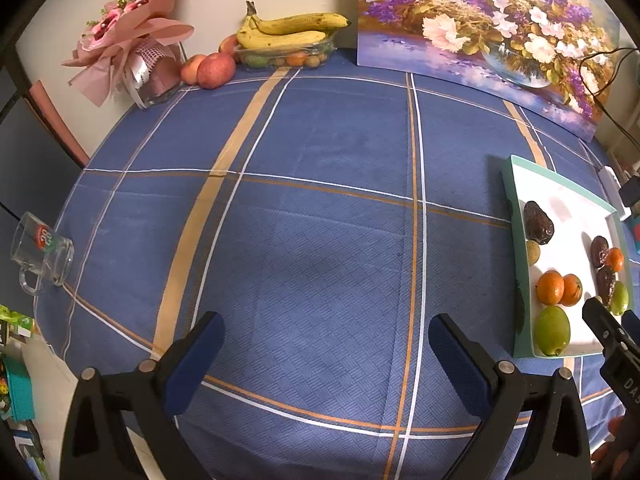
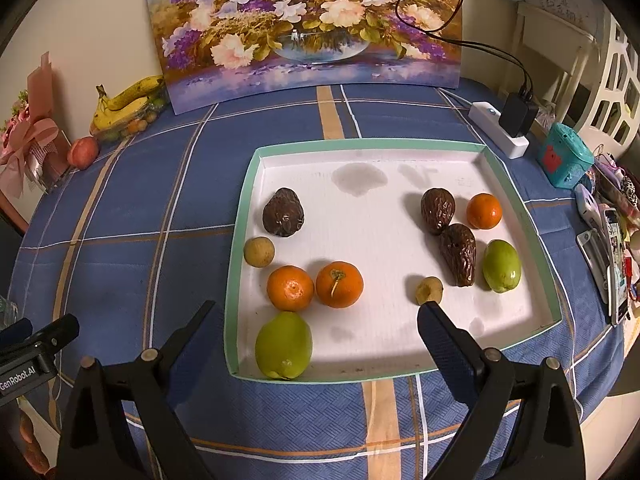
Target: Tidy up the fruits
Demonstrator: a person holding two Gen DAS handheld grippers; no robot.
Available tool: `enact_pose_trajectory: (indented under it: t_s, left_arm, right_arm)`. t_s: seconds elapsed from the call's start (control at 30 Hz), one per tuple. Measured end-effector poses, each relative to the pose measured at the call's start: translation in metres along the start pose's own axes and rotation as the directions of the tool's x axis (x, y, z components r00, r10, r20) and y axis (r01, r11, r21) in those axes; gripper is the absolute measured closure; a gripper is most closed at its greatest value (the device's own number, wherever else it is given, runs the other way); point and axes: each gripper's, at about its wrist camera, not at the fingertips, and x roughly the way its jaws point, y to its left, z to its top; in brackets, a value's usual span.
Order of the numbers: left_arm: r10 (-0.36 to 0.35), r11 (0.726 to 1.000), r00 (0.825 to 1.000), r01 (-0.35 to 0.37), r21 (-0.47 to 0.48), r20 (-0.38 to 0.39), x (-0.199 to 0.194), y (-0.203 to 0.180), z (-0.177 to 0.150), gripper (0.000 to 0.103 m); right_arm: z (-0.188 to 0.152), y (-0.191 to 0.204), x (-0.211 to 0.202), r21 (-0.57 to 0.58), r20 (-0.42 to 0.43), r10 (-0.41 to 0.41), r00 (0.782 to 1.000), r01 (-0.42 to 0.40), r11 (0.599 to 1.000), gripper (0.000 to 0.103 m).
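A white tray with a mint-green rim [image 2: 520, 196] [image 1: 516, 216] lies on the blue checked tablecloth. In it are two green fruits [image 2: 283, 345] [image 2: 501, 265], three oranges [image 2: 290, 288] [image 2: 339, 284] [image 2: 484, 211], three dark wrinkled avocados [image 2: 283, 212] [image 2: 437, 205] [image 2: 460, 254] and two small tan longans [image 2: 259, 251] [image 2: 429, 290]. My right gripper [image 2: 316, 324] stands open over the tray's near edge, the near green fruit between its fingers' line. My left gripper [image 1: 326, 332] is open over bare cloth, left of the tray.
At the back stand a flower painting [image 2: 304, 20], a glass dish with bananas [image 1: 288, 36], apples [image 1: 215, 70] and a pink bouquet [image 1: 128, 40]. A glass mug [image 1: 42, 252] lies at the left edge. A power strip [image 2: 500, 128], a teal box [image 2: 564, 156] and phones crowd the right side.
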Motion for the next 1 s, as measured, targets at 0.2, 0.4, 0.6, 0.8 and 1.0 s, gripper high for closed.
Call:
enact_pose_trajectory:
  t_s: [0.2,0.4,0.6,0.8,1.0]
  left_arm:
    - [-0.004,1.0,1.0,0.004,-0.005,-0.008,0.0011,0.0012,-0.0009,0.0]
    - [0.003,1.0,1.0,-0.003,0.011,-0.012,0.0018,-0.001,-0.0015,0.0]
    - [0.012,1.0,1.0,-0.011,0.029,-0.009,0.0005,-0.0054,-0.0024,0.0]
    - [0.01,1.0,1.0,-0.01,0.021,-0.015,0.0017,-0.0043,-0.0013,0.0]
    - [0.01,1.0,1.0,-0.009,0.016,-0.018,0.0024,-0.003,-0.0006,0.0]
  right_arm:
    - [-0.0006,-0.0002,0.0009,-0.002,-0.005,-0.002,1.0,0.002,1.0,0.006]
    - [-0.0006,-0.0001,0.0012,-0.002,-0.006,-0.002,1.0,0.002,1.0,0.006]
    - [-0.0008,-0.0003,0.0015,-0.002,-0.006,-0.002,1.0,0.002,1.0,0.006]
    - [-0.0006,0.0,0.0015,-0.002,-0.006,-0.002,1.0,0.002,1.0,0.006]
    - [-0.0009,-0.0003,0.0021,-0.002,-0.008,-0.003,1.0,0.003,1.0,0.006]
